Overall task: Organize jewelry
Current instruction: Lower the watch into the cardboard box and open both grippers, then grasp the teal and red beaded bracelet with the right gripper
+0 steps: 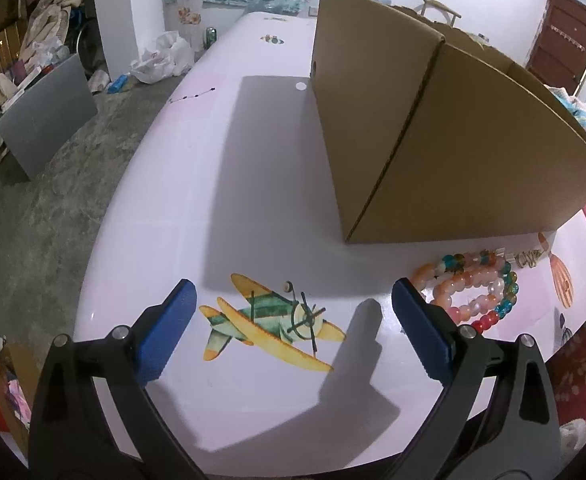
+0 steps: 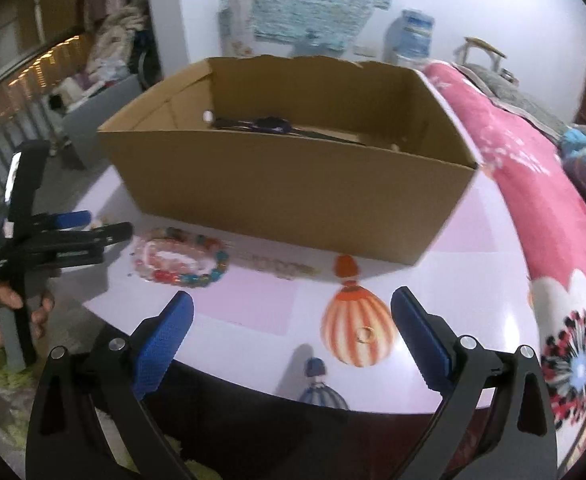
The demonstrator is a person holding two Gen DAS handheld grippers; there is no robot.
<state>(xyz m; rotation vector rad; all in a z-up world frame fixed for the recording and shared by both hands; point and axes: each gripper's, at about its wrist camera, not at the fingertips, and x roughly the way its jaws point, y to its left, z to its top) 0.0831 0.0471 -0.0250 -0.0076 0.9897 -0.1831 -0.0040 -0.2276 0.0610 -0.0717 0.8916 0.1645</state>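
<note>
Beaded bracelets lie near the bench's front edge before the cardboard box, just beside the wide, empty left gripper; right gripper wide, farther

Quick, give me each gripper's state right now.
Left gripper: open, holding nothing, beside the bracelets.
Right gripper: open, holding nothing, facing the box.

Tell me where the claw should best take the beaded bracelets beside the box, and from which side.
Probably from above, pinching across the bead strands on the side away from the cardboard box: the beaded bracelets lie flat on the table, leaving no edge to get under.
</note>
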